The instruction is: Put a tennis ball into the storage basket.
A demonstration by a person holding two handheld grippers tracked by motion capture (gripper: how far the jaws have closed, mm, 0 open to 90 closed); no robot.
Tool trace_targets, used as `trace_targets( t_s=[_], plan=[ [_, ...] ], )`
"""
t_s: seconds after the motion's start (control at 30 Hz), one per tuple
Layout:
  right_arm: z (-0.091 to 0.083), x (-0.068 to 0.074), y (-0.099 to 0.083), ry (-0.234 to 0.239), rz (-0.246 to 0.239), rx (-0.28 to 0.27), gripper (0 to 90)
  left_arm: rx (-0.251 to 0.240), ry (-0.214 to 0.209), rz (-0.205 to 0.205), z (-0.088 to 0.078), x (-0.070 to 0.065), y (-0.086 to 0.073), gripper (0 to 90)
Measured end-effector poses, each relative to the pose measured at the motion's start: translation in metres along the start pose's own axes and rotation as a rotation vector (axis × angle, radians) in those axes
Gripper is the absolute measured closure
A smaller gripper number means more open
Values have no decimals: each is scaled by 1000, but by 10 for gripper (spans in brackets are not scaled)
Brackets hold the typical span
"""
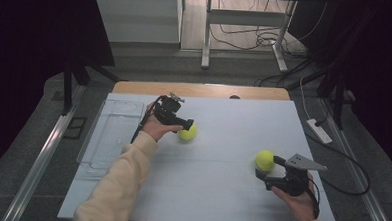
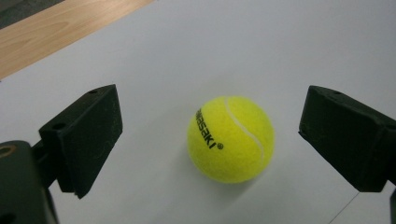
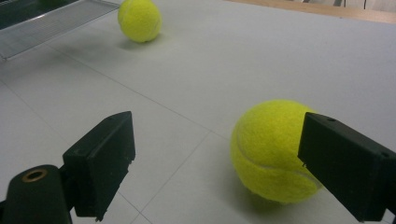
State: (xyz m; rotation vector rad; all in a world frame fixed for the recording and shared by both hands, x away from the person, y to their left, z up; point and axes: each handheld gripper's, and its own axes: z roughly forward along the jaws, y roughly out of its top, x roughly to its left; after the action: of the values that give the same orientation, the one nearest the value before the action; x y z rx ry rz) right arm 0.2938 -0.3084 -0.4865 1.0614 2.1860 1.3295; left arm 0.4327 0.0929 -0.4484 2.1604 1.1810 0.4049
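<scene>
Your left hand-held gripper stands spread wide, and the left ball lies on the desk between its jaws, touching neither. Your right hand-held gripper is spread too; the right ball sits on the desk just beside its right jaw, well apart from the other jaw. The tray lies near your left hand.

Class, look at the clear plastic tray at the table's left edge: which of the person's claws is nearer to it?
Left. The left claw hovers just right of the clear plastic tray, open around a yellow tennis ball. The right claw is far across the table, near its right edge.
</scene>
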Motion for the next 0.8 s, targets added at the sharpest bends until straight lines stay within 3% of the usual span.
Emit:
trace_targets(
  t_s=[0.8],
  plan=[
    [0, 0, -1, -8, 1, 6, 111, 44, -51, -19, 20, 1, 2, 53]
  ],
)
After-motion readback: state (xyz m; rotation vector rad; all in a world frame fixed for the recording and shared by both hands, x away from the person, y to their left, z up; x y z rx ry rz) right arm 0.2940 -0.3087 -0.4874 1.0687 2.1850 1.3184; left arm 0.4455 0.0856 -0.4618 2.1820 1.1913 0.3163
